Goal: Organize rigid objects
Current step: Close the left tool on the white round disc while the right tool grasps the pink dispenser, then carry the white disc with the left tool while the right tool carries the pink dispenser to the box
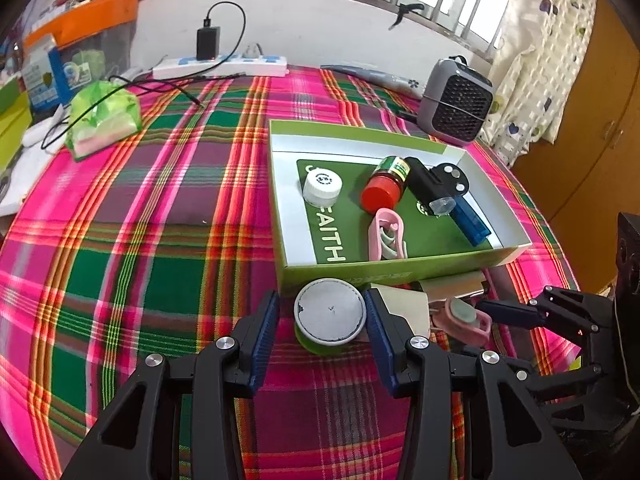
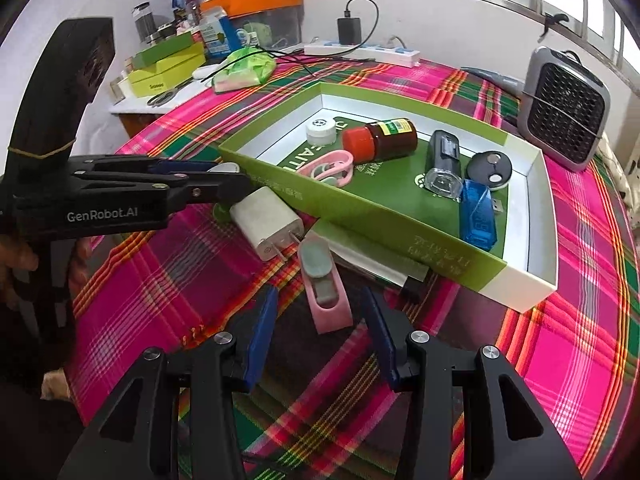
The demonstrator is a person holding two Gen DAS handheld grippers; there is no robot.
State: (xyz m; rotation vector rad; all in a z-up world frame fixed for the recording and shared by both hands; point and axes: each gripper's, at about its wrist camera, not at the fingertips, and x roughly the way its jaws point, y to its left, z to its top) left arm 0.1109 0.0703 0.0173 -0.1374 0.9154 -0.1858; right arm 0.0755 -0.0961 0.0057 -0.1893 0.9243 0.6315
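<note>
While the left claw (image 1: 322,322) straddles a round green tin with a grey lid (image 1: 330,317) on the plaid tablecloth (image 1: 160,264), its blue pads sit either side of the tin; the right pad looks to be at the lid's edge, the left pad shows a small gap, so the claw looks released, not clenched. Tin stands just in front of the green box tray (image 1: 400,270), outside it. Right claw (image 2: 320,320) released too, jaws apart with the pink nail clipper (image 2: 326,292) lying between them on the cloth, pads not touching it. White charger plug (image 2: 266,222) lies just left of the clipper, against the tray's near wall. Inside the tray: white cap (image 2: 321,130), red-capped brown bottle (image 2: 380,140), pink clip (image 2: 332,168), black device with clear end (image 2: 442,164), black round fob (image 2: 494,168), blue USB stick (image 2: 478,216). Small grey fan (image 2: 564,108) stands behind the tray, white power strip (image 2: 364,52) by the wall.
</note>
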